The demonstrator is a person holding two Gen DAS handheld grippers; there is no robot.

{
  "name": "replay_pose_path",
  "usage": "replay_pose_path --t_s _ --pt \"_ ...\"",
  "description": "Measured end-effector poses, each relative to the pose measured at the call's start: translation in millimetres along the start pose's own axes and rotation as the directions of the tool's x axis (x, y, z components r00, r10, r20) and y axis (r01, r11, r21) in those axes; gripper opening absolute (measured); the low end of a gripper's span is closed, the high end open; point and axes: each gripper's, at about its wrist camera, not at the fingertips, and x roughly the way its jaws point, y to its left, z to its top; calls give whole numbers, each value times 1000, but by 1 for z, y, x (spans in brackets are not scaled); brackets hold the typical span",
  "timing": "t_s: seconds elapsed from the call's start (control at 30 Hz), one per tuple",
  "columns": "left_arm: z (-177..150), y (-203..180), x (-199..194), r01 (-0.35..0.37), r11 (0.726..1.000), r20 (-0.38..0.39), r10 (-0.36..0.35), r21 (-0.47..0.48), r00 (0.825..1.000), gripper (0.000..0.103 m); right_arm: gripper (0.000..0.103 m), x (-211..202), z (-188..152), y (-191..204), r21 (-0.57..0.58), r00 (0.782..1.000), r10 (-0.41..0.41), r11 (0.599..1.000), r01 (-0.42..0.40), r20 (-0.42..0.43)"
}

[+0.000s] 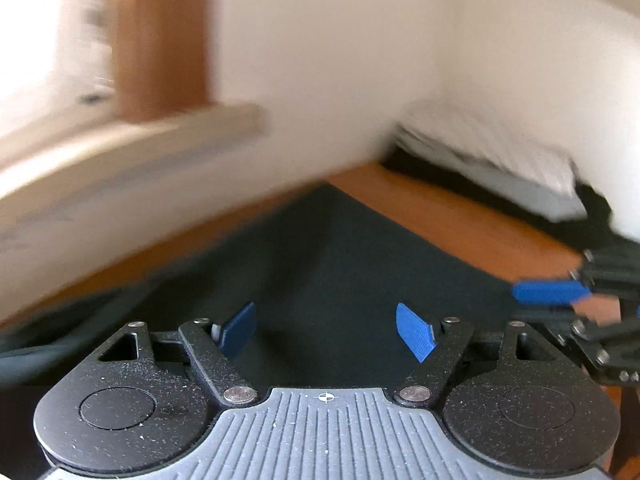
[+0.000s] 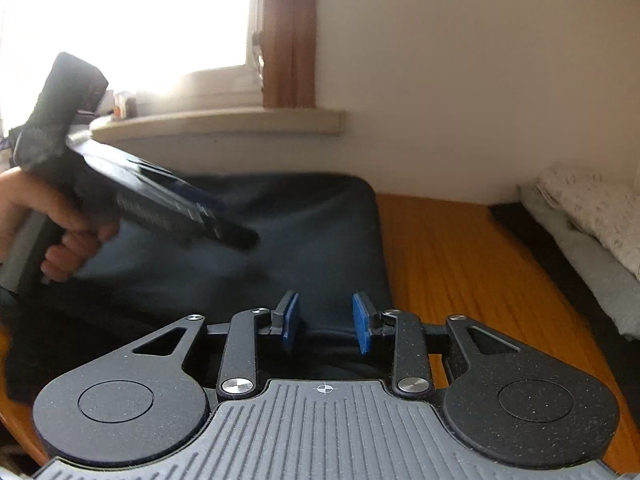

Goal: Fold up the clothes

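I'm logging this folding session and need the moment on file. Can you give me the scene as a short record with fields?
garment: dark navy cloth lying flat on the table
surface: orange wooden table
left gripper: open, over the cloth, holding nothing
right gripper: open, at the cloth's near edge, holding nothing
other laundry: folded pile against the wall, a white patterned piece on top of a grey one
background: windowsill and white wall
image quality: left wrist view blurred
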Motion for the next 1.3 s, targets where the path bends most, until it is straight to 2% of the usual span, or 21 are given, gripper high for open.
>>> replay_pose_path --t_s 0.1,0.17,0.3,0.43,0.67,0.8,0.87,0.93,1.07,1.23,1.3 --pt "-2 37 -37 -76 996 11 76 42 997 81 41 1 11 30 -28 995 91 996 -90 28" --pt "-8 65 -60 -128 990 15 128 54 992 84 43 4 18 53 -59 989 143 988 -141 42" --pt "-31 118 -89 -201 979 24 201 -12 979 84 44 22 31 107 -104 964 263 961 -258 38" --pt "-63 156 -96 -211 972 23 214 -107 976 84 46 42 40 160 -151 942 337 931 -331 11" --pt "-67 171 -110 -170 966 46 182 -194 982 84 50 50 44 234 -263 904 422 867 -424 -66" --pt "-69 179 -118 -144 960 61 163 -242 985 84 60 48 45 271 -322 880 462 822 -470 -108" --pt "-69 191 -145 -152 958 94 180 -242 979 87 64 42 44 282 -348 868 481 799 -490 -119" --pt "-70 205 -176 -164 957 131 199 -239 971 102 70 39 43 291 -368 857 499 779 -508 -128" --pt "-90 245 -210 -200 937 126 243 -285 962 103 75 42 36 308 -394 845 514 752 -528 -149" --pt "-125 277 -217 -202 907 67 243 -369 968 103 80 48 32 328 -428 839 518 729 -535 -167" --pt "-133 281 -214 -193 905 62 233 -379 971 103 82 47 30 335 -451 838 517 714 -535 -175"
